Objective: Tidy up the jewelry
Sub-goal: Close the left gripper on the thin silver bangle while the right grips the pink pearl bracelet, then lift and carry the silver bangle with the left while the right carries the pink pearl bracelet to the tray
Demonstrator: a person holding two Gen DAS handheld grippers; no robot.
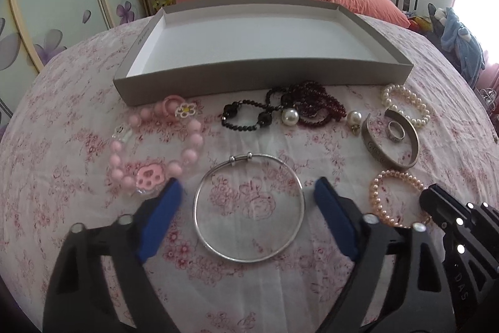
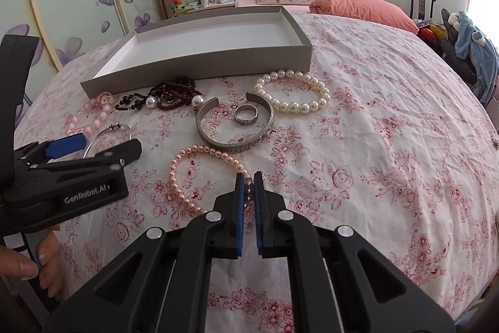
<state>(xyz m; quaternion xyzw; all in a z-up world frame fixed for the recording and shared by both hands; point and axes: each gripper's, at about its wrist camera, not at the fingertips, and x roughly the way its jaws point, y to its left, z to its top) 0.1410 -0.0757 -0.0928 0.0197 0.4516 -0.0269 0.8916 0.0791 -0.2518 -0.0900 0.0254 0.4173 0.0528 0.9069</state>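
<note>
Left hand-held gripper (image 1: 248,188): jaws wide, blue pads flanking the thin silver bangle (image 1: 249,208), one pad at each side of the ring. Neither pad appears to press on it yet; the bangle lies flat on the bed (image 1: 62,145), near its front edge. No earlier view, so only the stance is noted.

Right hand-held gripper (image 2: 248,177): jaws drawn almost together, pinching the near arc of the peach pearl bracelet (image 2: 199,173). The rest of that bracelet lies on the bedcover, not lifted as far as can be seen.

Step in hand, as judged: a two-handed pick-up, each piece bound for the grey box (image 1: 149,30) towards the far edge of the bed; the box is empty.

Doing it well:
- Left: the bangle is thin and springy-looking; closing across its full width may bow it or make it skate out. Keep the pads low to the cloth and close slowly, or shift to pinch one side of the rim.
- Right: lift straight up so the elastic strand does not drag the cuff.
- Avoid snagging the soft bedcover.

Outward: pink bead bracelet (image 1: 156,152) just left of the bangle, its paw charm near the left pad. Silver cuff (image 2: 234,127) with a ring (image 2: 246,115) inside it, white pearl bracelet (image 2: 293,92) beyond. Dark bead strands (image 1: 293,108) beside the box's near wall.
</note>
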